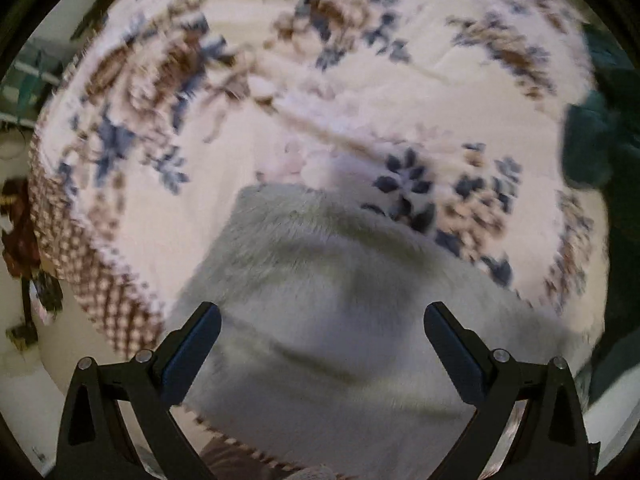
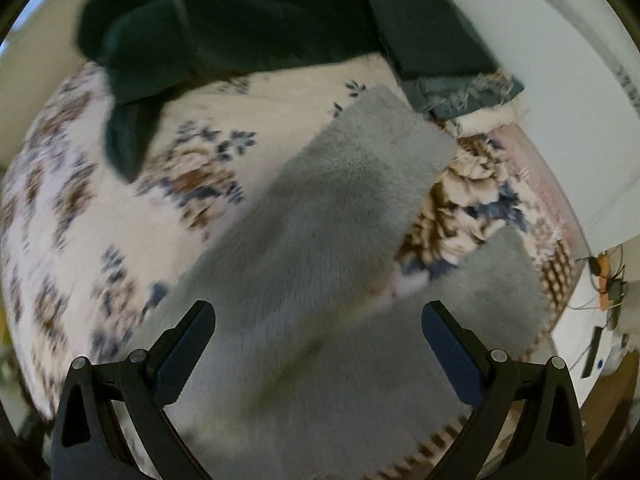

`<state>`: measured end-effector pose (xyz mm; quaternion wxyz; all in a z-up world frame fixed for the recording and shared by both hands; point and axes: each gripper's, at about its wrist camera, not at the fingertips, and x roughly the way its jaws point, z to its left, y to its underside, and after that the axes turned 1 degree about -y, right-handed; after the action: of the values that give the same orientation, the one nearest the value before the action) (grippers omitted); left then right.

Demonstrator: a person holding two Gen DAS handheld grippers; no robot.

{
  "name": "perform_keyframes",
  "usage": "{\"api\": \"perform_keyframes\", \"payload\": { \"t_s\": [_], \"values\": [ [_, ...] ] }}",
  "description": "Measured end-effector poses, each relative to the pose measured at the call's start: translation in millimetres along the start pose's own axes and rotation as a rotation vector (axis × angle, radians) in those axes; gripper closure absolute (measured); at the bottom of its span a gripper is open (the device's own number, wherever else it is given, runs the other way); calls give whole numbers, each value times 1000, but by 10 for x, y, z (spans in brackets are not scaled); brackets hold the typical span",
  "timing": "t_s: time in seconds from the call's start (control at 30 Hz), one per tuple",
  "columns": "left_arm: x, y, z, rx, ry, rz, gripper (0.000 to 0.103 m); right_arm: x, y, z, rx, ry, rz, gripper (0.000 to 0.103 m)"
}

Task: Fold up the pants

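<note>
Both spread wide, the left gripper and right gripper hover over fluffy grey pants on a floral blanket.

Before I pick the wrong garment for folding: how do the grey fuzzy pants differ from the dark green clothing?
The grey pants are pale and furry; the dark green clothing is deep teal. The pants lie spread out with legs apart under both open grippers; the green clothing sits bunched at the far edge. Both rest on the floral blanket.
</note>
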<state>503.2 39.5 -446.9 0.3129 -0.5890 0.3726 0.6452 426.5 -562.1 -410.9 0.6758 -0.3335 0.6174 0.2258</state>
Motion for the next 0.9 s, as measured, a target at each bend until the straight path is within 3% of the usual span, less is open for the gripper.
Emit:
{"api": "perform_keyframes", "payload": {
  "t_s": [0.2, 0.27, 0.5, 0.57, 0.6, 0.63, 0.67, 0.73, 0.8, 0.9],
  "values": [
    [835, -398, -222, -153, 102, 113, 0, 1062, -406, 120, 59, 33, 70, 0],
    [1057, -426, -244, -202, 103, 157, 0, 1345, -540, 128, 82, 45, 85, 0],
    [1331, -478, -151, -348, 103, 188, 3, 2149, -966, 147, 148, 132, 117, 0],
    [1304, -458, -144, -363, 147, 181, 12, 2316, -1004, 174, 149, 157, 141, 3],
    [1266, -448, -146, -358, 155, 162, 18, 2340, -1006, 188, 145, 161, 141, 11],
    [1211, -428, -142, -350, 154, 142, 37, 2355, -1002, 211, 133, 160, 140, 19],
    [1156, -404, -135, -344, 155, 126, 65, 2348, -992, 241, 117, 158, 134, 25],
    [1056, -338, -99, -348, 189, 105, 85, 2287, -960, 294, 69, 164, 119, 66],
    [924, -249, -52, -342, 234, 71, 90, 2197, -913, 299, 43, 148, 108, 92],
    [631, -57, 18, -322, 298, 7, 92, 1937, -813, 207, 40, 69, 75, 94]
  ]
}}
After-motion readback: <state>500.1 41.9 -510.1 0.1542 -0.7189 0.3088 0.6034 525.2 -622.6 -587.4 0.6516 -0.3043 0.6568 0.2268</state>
